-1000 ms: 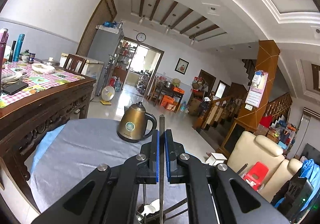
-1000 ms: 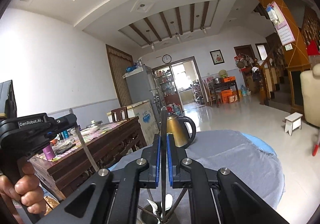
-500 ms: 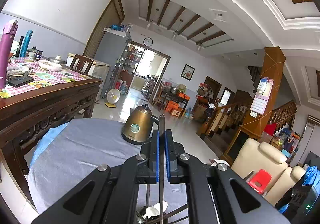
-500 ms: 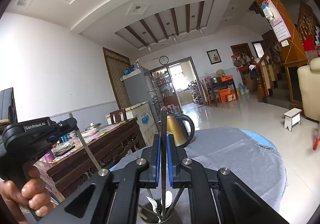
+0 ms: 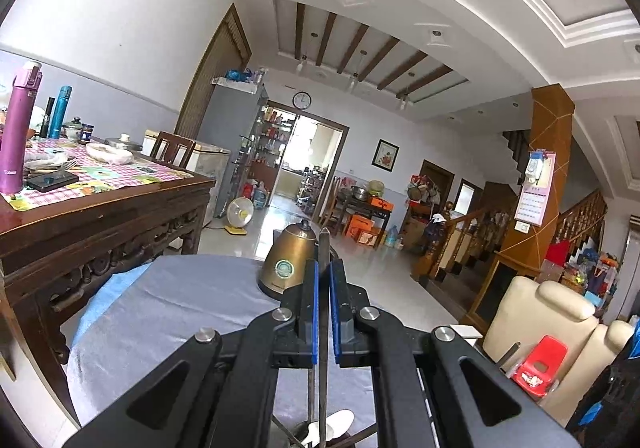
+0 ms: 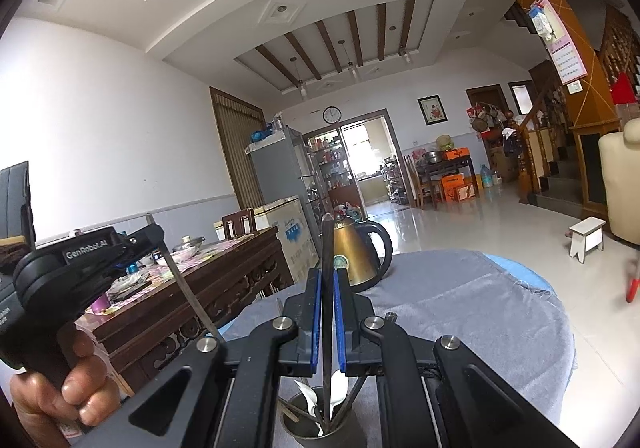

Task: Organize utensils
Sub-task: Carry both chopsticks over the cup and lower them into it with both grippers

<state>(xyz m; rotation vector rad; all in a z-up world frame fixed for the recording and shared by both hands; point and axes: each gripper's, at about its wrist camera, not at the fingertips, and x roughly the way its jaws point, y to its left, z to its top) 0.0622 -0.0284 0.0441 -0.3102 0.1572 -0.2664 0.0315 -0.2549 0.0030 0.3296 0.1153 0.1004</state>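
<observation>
My left gripper [image 5: 323,268] is shut on a thin dark utensil handle [image 5: 323,248] that stands upright between its blue pads. My right gripper [image 6: 328,276] is shut on another dark utensil handle [image 6: 327,248], also upright. Below the right gripper a metal utensil cup [image 6: 320,422] holds white spoons [image 6: 336,388] and several other utensils; the held handle reaches down into it. The cup's rim and a white spoon [image 5: 334,424] show at the bottom of the left wrist view. The left gripper body [image 6: 80,260] with its held utensil [image 6: 180,284] shows at the left of the right wrist view.
A bronze kettle [image 5: 290,264] stands at the far side of the round table with the grey cloth [image 5: 180,300]. A dark wooden table [image 5: 100,208] with bottles and dishes stands to the left. A cream armchair [image 5: 552,320] and red stool [image 5: 540,364] are to the right.
Both grippers have tilted and shifted slightly while staying shut on their utensils. The utensil cup shows more fully under the right gripper.
</observation>
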